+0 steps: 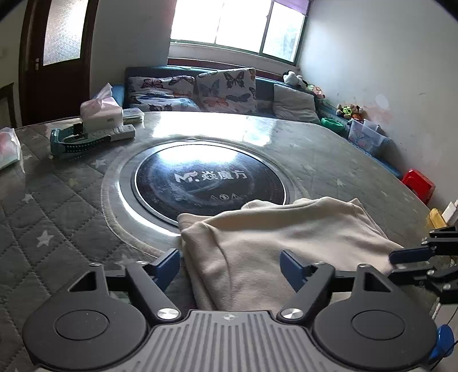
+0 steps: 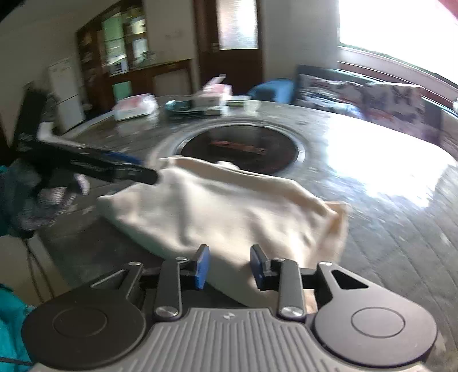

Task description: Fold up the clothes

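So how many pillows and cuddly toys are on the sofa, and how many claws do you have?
Butterfly pillows: 2, one lying flat, one propped up
Grey pillow: 1
Cuddly toys: 2 clear ones, a black-and-white one and a small one; others nearby are too small to tell
Claws: 2, left claw and right claw
Total: 7

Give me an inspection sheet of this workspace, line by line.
Surface: quilted star-print table cover around a round black hotplate.
Job's things: cream garment, partly folded, its far edge on the hotplate rim.
Clutter: tissue box, remote, teal tool, plastic bag.
Grippers: left gripper and right gripper, jaws open over the garment.
Cables: nothing seen on the table.
Surroundings: sofa with butterfly cushions, window, door.
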Motion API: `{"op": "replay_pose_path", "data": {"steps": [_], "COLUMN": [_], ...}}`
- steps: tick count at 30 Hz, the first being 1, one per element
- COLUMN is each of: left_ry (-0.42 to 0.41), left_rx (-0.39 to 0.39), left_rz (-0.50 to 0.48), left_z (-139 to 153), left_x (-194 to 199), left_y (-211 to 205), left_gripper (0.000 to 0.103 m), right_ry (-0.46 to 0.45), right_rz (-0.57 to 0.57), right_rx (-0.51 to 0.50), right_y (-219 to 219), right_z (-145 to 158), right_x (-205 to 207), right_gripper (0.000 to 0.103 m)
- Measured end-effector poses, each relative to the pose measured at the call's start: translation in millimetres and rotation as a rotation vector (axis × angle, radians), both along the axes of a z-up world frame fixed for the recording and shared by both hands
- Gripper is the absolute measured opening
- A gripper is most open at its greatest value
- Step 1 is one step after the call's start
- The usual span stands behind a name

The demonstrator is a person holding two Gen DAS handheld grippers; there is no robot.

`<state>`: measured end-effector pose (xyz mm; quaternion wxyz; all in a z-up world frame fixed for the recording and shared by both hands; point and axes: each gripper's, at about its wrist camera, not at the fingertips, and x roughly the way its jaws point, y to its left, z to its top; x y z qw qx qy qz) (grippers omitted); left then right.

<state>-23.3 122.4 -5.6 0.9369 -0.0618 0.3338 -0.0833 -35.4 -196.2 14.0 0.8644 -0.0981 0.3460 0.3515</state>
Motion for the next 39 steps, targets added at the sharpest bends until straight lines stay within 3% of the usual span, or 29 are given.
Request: {"op": "replay_pose_path", "data": {"steps": [3, 8, 10, 18, 23, 35, 39], "left_ry": [-0.008, -0.043, -0.061, -0.064, -0.067, -0.028, -0.013], "left_rx": [0.000, -0.007, -0.007, -0.021, -0.022, 0.013, 0.013], "left_rz": [0.004, 0.009, 0.015, 0.076, 0.085, 0.121, 0.138], "left_z": [1, 5, 7, 10, 10, 5, 3], "left_x": [-1, -4, -5, -5, -6, -3, -1], "left_y": [0, 1, 1, 8, 11, 10, 14], "left_gripper": [0.084, 0.098, 0.103, 0.103, 0.103, 0.103, 0.103], "right_ry": [0.027, 0.021, 0.012, 0.065, 0.024, 0.053, 0.095], "right_rz": [-0.033, -0.044, -0.049, -0.084, -0.095, -0.047, -0.049], "right_rx": [0.006, 0.030, 0.039, 0.076, 0.071, 0.086, 0.067], "right_y": [-9, -14, -13, -14, -14, 24, 38], "right_z": [-7, -7, -5, -15, -6, -9, -22], "right_x": [4, 4, 7, 22, 32, 92, 107], "right_gripper": [0.034, 0.034, 0.041, 0.045, 0.062, 0.070, 0.072]}}
